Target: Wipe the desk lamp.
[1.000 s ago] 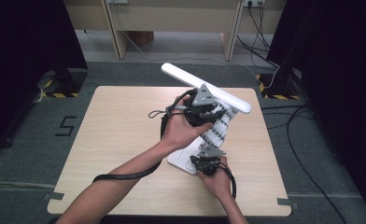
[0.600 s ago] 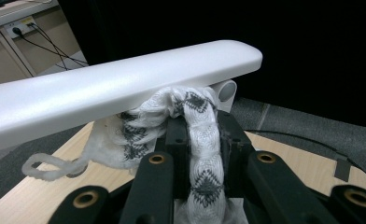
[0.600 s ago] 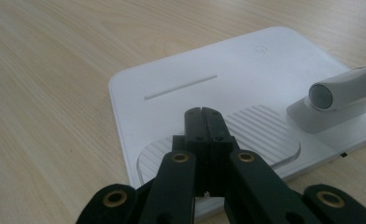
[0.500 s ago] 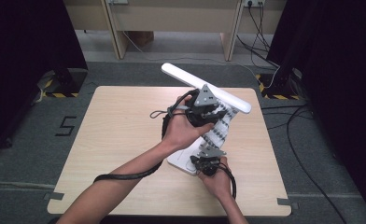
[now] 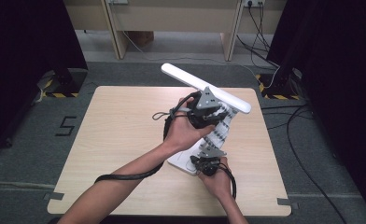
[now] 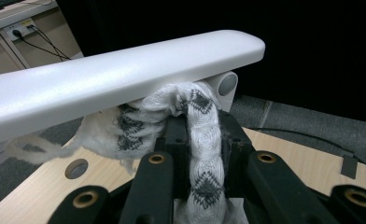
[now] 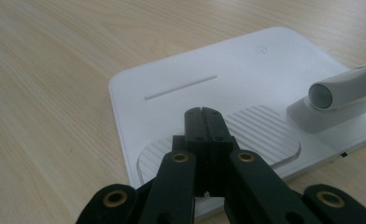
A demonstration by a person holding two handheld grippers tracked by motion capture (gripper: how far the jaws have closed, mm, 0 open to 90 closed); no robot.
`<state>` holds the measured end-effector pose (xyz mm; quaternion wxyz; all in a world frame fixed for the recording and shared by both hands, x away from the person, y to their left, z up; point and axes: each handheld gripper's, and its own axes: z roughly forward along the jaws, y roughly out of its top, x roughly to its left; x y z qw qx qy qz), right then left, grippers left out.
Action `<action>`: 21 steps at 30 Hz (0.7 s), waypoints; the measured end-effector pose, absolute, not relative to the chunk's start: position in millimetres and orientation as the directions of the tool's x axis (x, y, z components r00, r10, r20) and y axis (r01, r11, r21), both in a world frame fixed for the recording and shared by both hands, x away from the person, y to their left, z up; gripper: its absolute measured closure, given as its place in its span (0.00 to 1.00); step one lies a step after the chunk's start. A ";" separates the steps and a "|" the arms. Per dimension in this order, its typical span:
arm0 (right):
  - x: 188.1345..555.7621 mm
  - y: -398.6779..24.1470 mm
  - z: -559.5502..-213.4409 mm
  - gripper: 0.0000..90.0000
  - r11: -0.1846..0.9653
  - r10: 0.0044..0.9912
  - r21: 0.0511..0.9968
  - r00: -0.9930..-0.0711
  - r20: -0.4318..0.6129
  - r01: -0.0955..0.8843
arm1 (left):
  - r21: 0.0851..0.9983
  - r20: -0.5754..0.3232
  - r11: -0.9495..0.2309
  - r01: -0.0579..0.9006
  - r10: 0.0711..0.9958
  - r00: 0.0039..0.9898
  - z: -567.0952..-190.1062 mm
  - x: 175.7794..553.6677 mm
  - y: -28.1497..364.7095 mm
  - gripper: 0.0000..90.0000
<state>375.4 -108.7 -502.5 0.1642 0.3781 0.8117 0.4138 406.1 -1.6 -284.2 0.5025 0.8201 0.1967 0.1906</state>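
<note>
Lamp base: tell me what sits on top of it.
On the lamp base the shut right gripper presses its tips onto a ribbed oval pad, and the lamp arm's foot stands beside it. The pad's part beneath the gripper is covered.

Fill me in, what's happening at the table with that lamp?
A person is cleaning a white desk lamp on the wooden table with two hand-held grippers. The left gripper is shut on a white patterned cloth and holds it against the underside of the lamp's light bar, near the hinge. The right gripper is shut with nothing between its jaws, and its tips sit over the ribbed pad of the lamp's base, apparently steadying it.
</note>
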 end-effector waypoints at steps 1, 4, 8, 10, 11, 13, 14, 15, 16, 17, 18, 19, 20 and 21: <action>375.4 -108.7 -502.5 1.00 0.371 0.750 0.796 -0.660 0.047 0.478 | 0.899 0.117 -0.419 0.130 0.515 0.849 -284.7 406.1 -1.7 0.85; 375.3 -108.7 -502.6 1.00 0.371 0.750 0.797 -0.660 0.046 0.477 | 0.897 0.124 -0.424 0.126 0.515 0.848 -286.7 405.8 -2.5 0.85; 375.3 -108.9 -502.6 1.00 0.371 0.750 0.796 -0.660 0.045 0.477 | 0.893 0.136 -0.434 0.119 0.512 0.848 -288.3 405.9 -3.5 0.85; 375.2 -108.9 -502.6 1.00 0.371 0.750 0.797 -0.660 0.046 0.477 | 0.894 0.135 -0.432 0.120 0.515 0.847 -288.9 405.8 -3.9 0.85; 375.2 -108.9 -502.7 1.00 0.371 0.750 0.797 -0.660 0.046 0.477 | 0.894 0.138 -0.432 0.117 0.515 0.846 -290.0 405.9 -4.1 0.85; 375.2 -109.0 -502.7 1.00 0.371 0.750 0.797 -0.660 0.046 0.477 | 0.895 0.135 -0.429 0.119 0.516 0.846 -291.0 405.6 -4.5 0.85; 375.2 -109.0 -502.7 1.00 0.371 0.750 0.797 -0.660 0.046 0.477 | 0.894 0.137 -0.432 0.118 0.516 0.846 -292.7 405.9 -4.8 0.85; 375.1 -109.0 -502.7 1.00 0.371 0.750 0.797 -0.660 0.046 0.477 | 0.894 0.136 -0.432 0.120 0.516 0.846 -293.6 405.9 -5.2 0.85; 375.1 -109.0 -502.7 1.00 0.371 0.750 0.797 -0.659 0.046 0.477 | 0.895 0.134 -0.430 0.121 0.517 0.845 -294.5 405.9 -5.6 0.85; 375.0 -109.0 -502.7 1.00 0.370 0.750 0.797 -0.660 0.047 0.477 | 0.893 0.138 -0.434 0.120 0.516 0.845 -295.0 406.1 -5.5 0.85; 375.0 -109.0 -502.7 1.00 0.371 0.750 0.797 -0.660 0.046 0.477 | 0.893 0.136 -0.433 0.121 0.517 0.845 -295.8 406.2 -5.6 0.85; 374.9 -109.0 -502.6 1.00 0.371 0.750 0.796 -0.659 0.047 0.478 | 0.896 0.132 -0.426 0.123 0.519 0.844 -296.7 406.2 -5.8 0.85; 374.9 -109.0 -502.7 1.00 0.370 0.751 0.796 -0.659 0.048 0.479 | 0.896 0.133 -0.428 0.122 0.518 0.845 -297.1 406.5 -5.4 0.85; 374.9 -109.1 -502.7 1.00 0.369 0.751 0.796 -0.659 0.048 0.479 | 0.896 0.130 -0.426 0.124 0.520 0.844 -297.7 406.7 -5.2 0.85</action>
